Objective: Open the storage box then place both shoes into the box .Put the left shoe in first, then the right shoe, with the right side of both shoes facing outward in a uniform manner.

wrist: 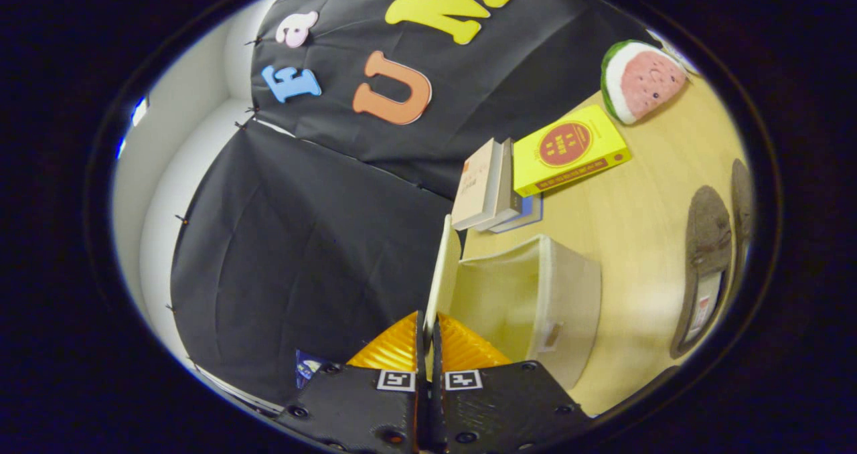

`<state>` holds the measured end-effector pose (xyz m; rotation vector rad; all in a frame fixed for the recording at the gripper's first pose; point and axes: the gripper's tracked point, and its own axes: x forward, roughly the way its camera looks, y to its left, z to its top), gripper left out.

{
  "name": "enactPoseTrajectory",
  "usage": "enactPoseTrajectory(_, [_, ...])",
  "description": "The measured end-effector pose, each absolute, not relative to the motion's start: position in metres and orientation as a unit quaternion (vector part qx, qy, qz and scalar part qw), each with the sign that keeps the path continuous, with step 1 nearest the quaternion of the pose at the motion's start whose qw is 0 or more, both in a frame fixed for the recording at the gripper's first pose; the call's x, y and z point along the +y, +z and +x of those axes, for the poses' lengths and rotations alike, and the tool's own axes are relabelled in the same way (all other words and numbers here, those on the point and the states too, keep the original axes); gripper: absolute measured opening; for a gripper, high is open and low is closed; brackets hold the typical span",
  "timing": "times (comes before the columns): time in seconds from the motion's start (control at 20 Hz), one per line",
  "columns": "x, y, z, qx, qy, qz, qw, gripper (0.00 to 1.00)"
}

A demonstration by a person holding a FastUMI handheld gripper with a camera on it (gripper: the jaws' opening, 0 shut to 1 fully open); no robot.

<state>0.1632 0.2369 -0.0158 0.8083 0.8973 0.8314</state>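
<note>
Claw (428, 330) is clamped on the raised lid (443, 273) of the cream storage box (535, 293), fingers nearly together; box interior is exposed at 1 o'clock of the fingers. Two grey shoes (710, 266) are seen on the table (643, 193) at 3 o'clock, beyond the box; books (569, 149) are stacked at 12 o'clock

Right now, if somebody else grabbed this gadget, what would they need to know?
Gripper: fingers pinched shut on the lid of the cloth box, holding it swung up.
Box: open, nothing seen inside, on the wooden table.
Shoes: both lie on the table beyond the box, untouched.
Done: box opened.
Left: let go of the lid, put in the left shoe, then the right, right sides facing out.
</note>
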Motion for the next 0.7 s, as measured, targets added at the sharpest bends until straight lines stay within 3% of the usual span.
enactPoseTrajectory(0.35, [0.324, 0.036, 0.150, 0.393, 0.404, 0.362, 0.742, 0.02])
enactPoseTrajectory(0.7, [0.405, 0.047, 0.140, 0.386, 0.431, 0.355, 0.735, 0.09])
